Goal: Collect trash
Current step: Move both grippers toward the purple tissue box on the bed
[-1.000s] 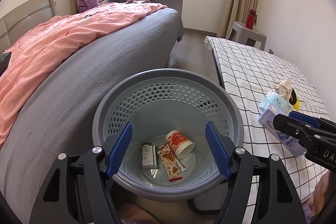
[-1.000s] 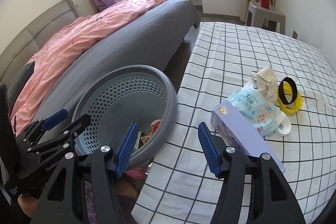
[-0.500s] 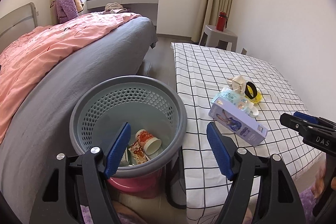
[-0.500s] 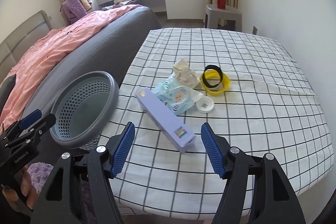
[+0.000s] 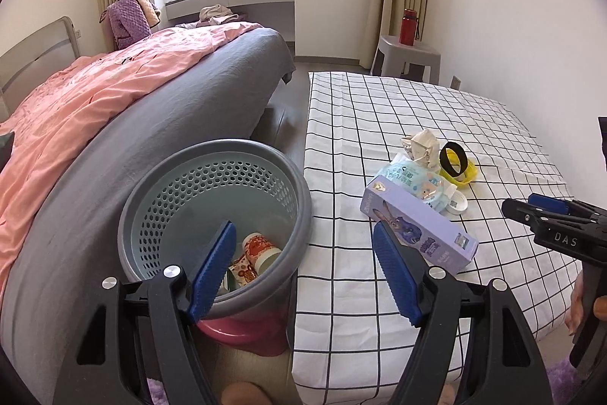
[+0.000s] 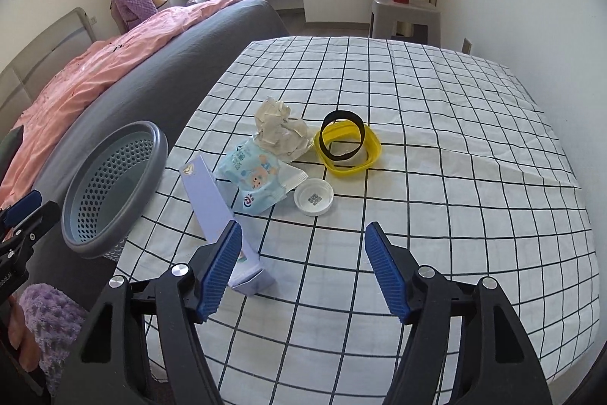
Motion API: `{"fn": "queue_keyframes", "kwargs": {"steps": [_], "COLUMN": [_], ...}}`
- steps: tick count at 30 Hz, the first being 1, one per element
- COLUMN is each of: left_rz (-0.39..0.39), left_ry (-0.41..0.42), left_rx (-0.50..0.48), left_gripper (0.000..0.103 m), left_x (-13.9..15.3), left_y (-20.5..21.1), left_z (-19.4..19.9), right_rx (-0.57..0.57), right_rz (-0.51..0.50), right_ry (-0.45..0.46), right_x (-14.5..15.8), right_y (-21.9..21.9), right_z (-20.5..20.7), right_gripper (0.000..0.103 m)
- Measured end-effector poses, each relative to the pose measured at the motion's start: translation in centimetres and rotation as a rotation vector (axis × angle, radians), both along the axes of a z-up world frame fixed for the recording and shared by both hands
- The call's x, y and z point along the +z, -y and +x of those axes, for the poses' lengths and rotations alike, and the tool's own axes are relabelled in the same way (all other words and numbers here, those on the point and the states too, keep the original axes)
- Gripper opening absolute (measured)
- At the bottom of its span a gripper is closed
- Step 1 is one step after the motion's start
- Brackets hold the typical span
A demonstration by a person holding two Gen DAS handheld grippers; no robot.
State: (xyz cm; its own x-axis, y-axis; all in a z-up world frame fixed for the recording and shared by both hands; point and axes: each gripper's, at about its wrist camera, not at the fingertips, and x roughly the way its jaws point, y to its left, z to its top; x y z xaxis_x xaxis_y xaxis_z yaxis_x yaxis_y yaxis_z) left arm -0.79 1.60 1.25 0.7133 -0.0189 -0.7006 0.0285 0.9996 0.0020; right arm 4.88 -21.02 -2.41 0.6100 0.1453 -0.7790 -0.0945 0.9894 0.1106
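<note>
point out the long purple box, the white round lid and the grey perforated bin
long purple cardboard box (image 6: 212,211), right wrist view, on its top face
white round plastic lid (image 6: 313,199), right wrist view, on its inner centre
grey perforated plastic bin (image 5: 299,211), left wrist view, on its right rim

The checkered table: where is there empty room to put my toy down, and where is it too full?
The table is bare on its right half, from the yellow ring to the wall-side edge, and along the far end toward the stool. It's crowded left of middle: crumpled paper, wipes pack, white lid and purple box bunch together near the basket.
</note>
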Motion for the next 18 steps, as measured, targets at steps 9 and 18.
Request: {"fn": "queue_keyframes", "kwargs": {"steps": [9,18], "left_rz": [0.001,-0.008], "left_ry": [-0.014,-0.102], "left_rx": [0.040,0.052], "left_gripper": [0.071,0.071], "left_x": [-2.4,-5.5], "left_y": [1.8,1.8], "left_z": [3.0,4.8], "right_rx": [0.039,0.071], "right_rz": [-0.009,-0.033], "right_ry": [-0.051,-0.108], "right_x": [-3.4,-5.9], "right_y": [0.1,0.4], "right_z": [4.2,4.8], "right_gripper": [0.066,0.066]}}
